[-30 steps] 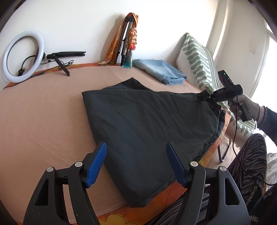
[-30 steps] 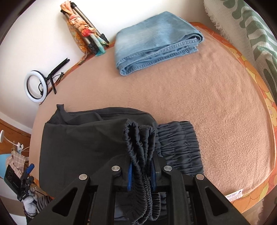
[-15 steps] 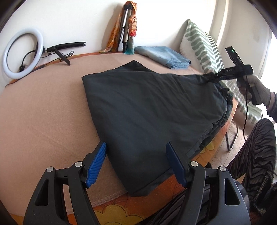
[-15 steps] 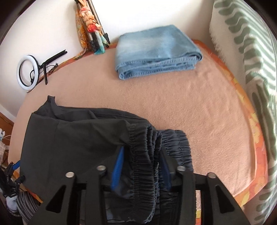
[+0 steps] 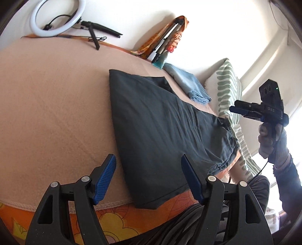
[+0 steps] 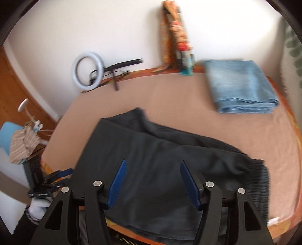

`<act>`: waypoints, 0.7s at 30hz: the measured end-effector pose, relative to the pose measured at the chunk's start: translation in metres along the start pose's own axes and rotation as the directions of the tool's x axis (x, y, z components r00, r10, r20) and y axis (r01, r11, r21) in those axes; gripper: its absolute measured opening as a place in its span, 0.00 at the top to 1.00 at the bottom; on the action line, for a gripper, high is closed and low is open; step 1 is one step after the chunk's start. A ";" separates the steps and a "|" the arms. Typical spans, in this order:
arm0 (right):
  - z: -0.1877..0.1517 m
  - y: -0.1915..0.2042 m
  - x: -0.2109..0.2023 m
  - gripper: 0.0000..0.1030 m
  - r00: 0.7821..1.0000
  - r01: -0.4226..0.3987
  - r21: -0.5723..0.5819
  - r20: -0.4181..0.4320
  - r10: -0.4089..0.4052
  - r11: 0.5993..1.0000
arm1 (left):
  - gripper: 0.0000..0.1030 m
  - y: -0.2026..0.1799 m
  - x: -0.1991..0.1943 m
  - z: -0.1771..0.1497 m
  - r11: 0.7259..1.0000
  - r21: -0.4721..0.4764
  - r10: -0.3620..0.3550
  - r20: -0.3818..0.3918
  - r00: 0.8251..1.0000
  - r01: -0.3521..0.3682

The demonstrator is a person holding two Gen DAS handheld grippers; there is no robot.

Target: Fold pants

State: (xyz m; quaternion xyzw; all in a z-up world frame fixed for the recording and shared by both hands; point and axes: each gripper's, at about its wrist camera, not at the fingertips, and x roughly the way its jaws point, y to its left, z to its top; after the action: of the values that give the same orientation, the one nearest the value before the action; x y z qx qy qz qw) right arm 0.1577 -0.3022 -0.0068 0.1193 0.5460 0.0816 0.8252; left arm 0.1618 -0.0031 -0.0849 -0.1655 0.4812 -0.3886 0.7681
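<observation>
Dark grey pants (image 5: pixel 160 122) lie folded flat on the peach blanket (image 5: pixel 56 113), their gathered waistband (image 6: pixel 262 177) at the right end near the bed's edge. My left gripper (image 5: pixel 147 156) hovers open over the pants' near hem with nothing between its blue pads. My right gripper (image 6: pixel 153 162) hangs above the pants with its jaws opening and empty, clear of the cloth. In the left wrist view the right gripper (image 5: pixel 234 109) is in the air past the waistband, held by a gloved hand (image 5: pixel 268 139). The right wrist view shows the left gripper (image 6: pixel 62 172) at the far left.
Folded blue jeans (image 6: pixel 239 86) lie at the back right of the bed. A ring light (image 5: pixel 56 17) and a cloth-wrapped tripod (image 5: pixel 166 41) lean at the wall. A green-patterned pillow (image 5: pixel 226 84) stands at the right. The orange sheet (image 5: pixel 113 222) marks the near edge.
My right gripper opened, let go of the pants' waistband and rose away from it; the waistband now lies on the bed. My left gripper rolled and sank slightly, still open.
</observation>
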 end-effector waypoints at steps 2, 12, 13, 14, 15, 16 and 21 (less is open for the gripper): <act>0.004 0.019 0.013 0.40 0.998 -0.055 -0.009 -0.022 0.055 0.998 | 0.31 0.003 0.002 -0.002 1.000 -0.024 -0.014 -0.002 1.000 0.014; 0.026 0.102 0.086 0.40 0.980 -0.157 -0.081 -0.133 0.146 0.984 | 0.31 0.010 0.000 -0.006 0.993 -0.072 -0.091 0.041 0.995 0.094; 0.027 0.107 0.091 0.40 0.979 -0.160 -0.085 -0.142 0.147 0.983 | 0.31 0.009 0.000 -0.006 0.993 -0.068 -0.095 0.041 0.995 0.097; 0.029 0.114 0.098 0.40 0.977 -0.162 -0.091 -0.154 0.147 0.983 | 0.31 0.009 0.000 -0.007 0.992 -0.065 -0.101 0.040 0.994 0.104; 0.031 0.121 0.107 0.40 0.974 -0.166 -0.096 -0.169 0.149 0.981 | 0.31 0.009 -0.001 -0.007 0.991 -0.066 -0.113 0.044 0.993 0.116; 0.033 0.125 0.113 0.40 0.973 -0.168 -0.100 -0.177 0.148 0.981 | 0.32 0.010 -0.002 -0.008 0.989 -0.071 -0.127 0.050 0.991 0.130; 0.039 0.152 0.147 0.40 0.964 -0.154 -0.136 -0.237 0.118 0.979 | 0.33 0.014 -0.007 -0.009 0.976 -0.109 -0.180 0.092 0.979 0.190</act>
State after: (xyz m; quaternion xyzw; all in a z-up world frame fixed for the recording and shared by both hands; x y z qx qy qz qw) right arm 0.2505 -0.1212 -0.0785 0.0827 0.6196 0.1930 0.7563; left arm 0.1582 0.0119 -0.0938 -0.2701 0.4541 -0.4225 0.7364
